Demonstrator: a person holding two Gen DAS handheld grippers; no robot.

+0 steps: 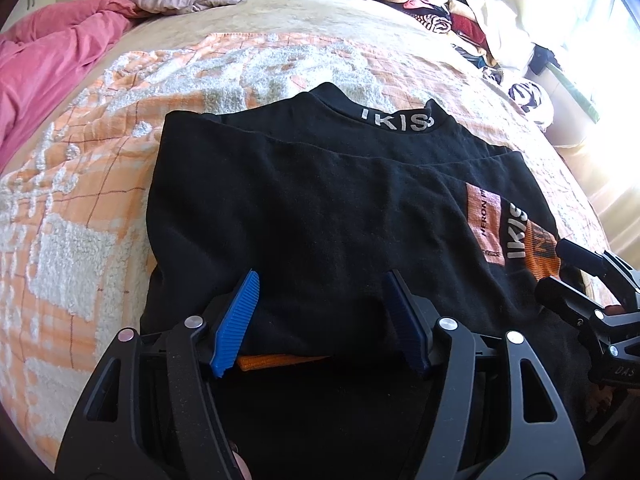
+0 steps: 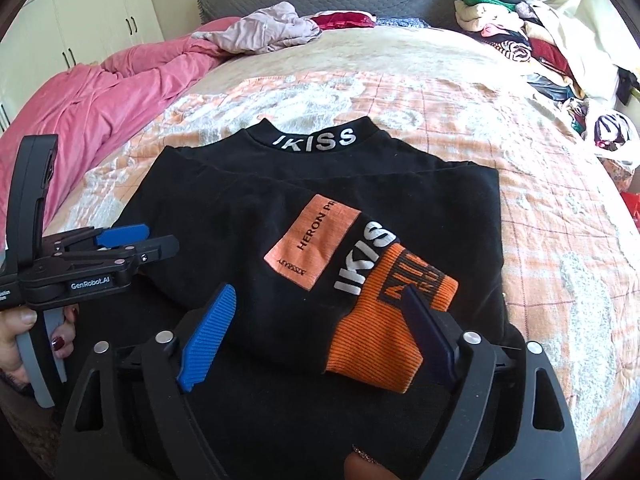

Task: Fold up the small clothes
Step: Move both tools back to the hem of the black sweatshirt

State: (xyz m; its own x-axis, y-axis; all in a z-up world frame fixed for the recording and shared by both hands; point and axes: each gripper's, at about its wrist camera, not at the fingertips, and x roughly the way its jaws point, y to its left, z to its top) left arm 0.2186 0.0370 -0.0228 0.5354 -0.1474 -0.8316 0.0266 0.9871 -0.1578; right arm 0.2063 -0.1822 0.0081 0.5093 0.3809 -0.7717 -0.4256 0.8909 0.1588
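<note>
The left hand-held gripper [image 1: 320, 320] points steeply down at the near edge of the black top [image 1: 312, 200]. Its blue fingers [image 1: 236, 320] stand moderately apart, with the folded near edge of the cloth lying between them. Whether the pads press on the cloth cannot be told; the fabric fills the gap without visible bunching. A sliver of orange cuff [image 1: 280, 361] shows just under the fold between the fingers. In the right wrist view a hand [image 2: 28, 344] with dark red nails grips the handle of this gripper at the left edge of the picture.

The right hand-held gripper [image 2: 316, 340] also tilts downward, and its fingers [image 2: 208, 332] are spread wide. The orange ribbed cuff of the sleeve [image 2: 384, 332] lies between them, close to the right finger, but the pads do not squeeze it. A fingertip [image 2: 364, 464] shows at the bottom edge of that view.

The top lies flat on the bed [image 2: 520, 240], over an orange and white blanket [image 1: 100, 208]. Its collar, printed "IKISS", faces away from both grippers, and a sleeve is folded across the front, showing an orange patch [image 2: 312, 244]. A pink quilt [image 2: 100, 104] lies bunched at the far left, and a heap of clothes [image 2: 520, 44] sits at the far right.
</note>
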